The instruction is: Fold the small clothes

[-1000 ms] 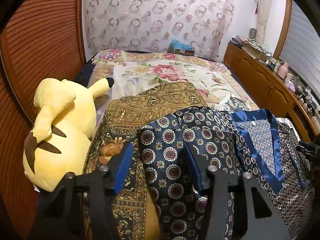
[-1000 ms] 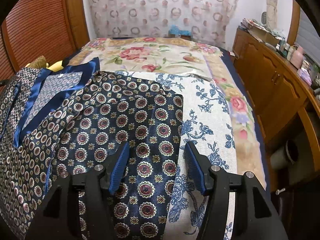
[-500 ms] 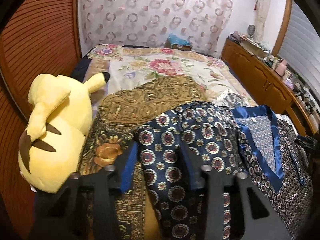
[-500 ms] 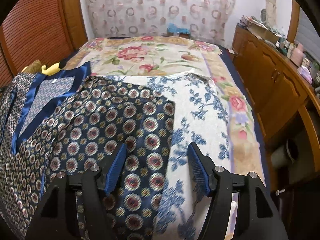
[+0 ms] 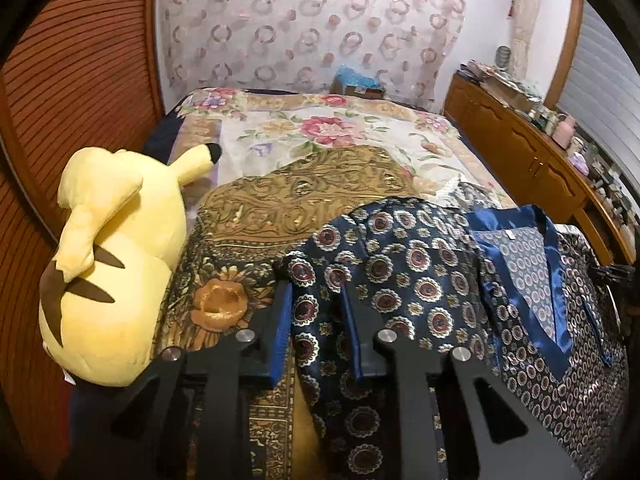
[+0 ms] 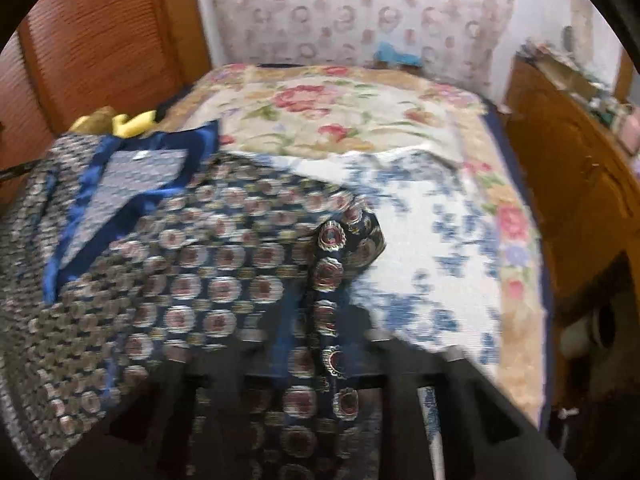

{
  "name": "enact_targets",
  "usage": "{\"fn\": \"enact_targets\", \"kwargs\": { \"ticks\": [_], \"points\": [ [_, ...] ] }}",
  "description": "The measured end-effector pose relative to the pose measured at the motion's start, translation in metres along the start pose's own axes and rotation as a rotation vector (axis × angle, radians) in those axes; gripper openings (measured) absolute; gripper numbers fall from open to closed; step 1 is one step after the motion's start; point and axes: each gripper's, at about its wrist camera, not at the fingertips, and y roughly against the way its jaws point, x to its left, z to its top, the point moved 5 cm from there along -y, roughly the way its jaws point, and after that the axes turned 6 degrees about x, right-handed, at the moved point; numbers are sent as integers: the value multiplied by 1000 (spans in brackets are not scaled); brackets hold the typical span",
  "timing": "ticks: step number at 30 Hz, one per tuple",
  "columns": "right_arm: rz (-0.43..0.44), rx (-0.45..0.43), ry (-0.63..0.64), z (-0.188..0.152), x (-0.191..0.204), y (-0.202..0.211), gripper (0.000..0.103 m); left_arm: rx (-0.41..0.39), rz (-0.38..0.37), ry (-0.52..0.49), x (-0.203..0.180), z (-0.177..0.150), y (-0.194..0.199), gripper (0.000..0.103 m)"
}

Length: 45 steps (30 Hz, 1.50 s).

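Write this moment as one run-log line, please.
left gripper: shut on shirt left sleeve | right gripper: shut on right sleeve, lifted | stage: both sleeves pinched

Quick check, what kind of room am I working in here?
Most likely a home bedroom: a bed with a floral bedspread, a yellow plush toy lying on it, and a cluttered wooden dresser alongside.

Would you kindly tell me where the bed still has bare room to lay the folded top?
The floral bedspread is free at the far end, between the gold patterned cloth and the curtain. The near end is crowded: the yellow plush at left, the navy patterned top in the middle, the blue-and-white cloth at right.
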Motion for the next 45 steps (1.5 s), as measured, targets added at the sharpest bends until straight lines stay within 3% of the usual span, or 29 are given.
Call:
{"fn": "enact_targets", "kwargs": {
  "ticks": [4, 13, 19, 27, 38, 45],
  "points": [
    [-14, -15, 36, -2, 12, 3, 1, -21, -17, -14, -4, 1, 7, 1],
    [-57, -210, 5, 20, 16, 52, 0, -159, 13, -48, -21, 27, 44, 0],
    [-121, -265, 7, 53, 10, 74, 0, -225, 27, -52, -33, 68, 59, 0],
    [-284, -286, -10, 93, -21, 90, 0, -289, 74, -85, -46, 109, 73, 0],
    [-204, -297, 21, 41, 10, 105, 0, -257, 56, -124, -57, 35, 92, 0],
    [-158, -360, 33, -1, 43, 142, 0, -285, 28, -116, -61, -19, 126, 0]
  ]
}}
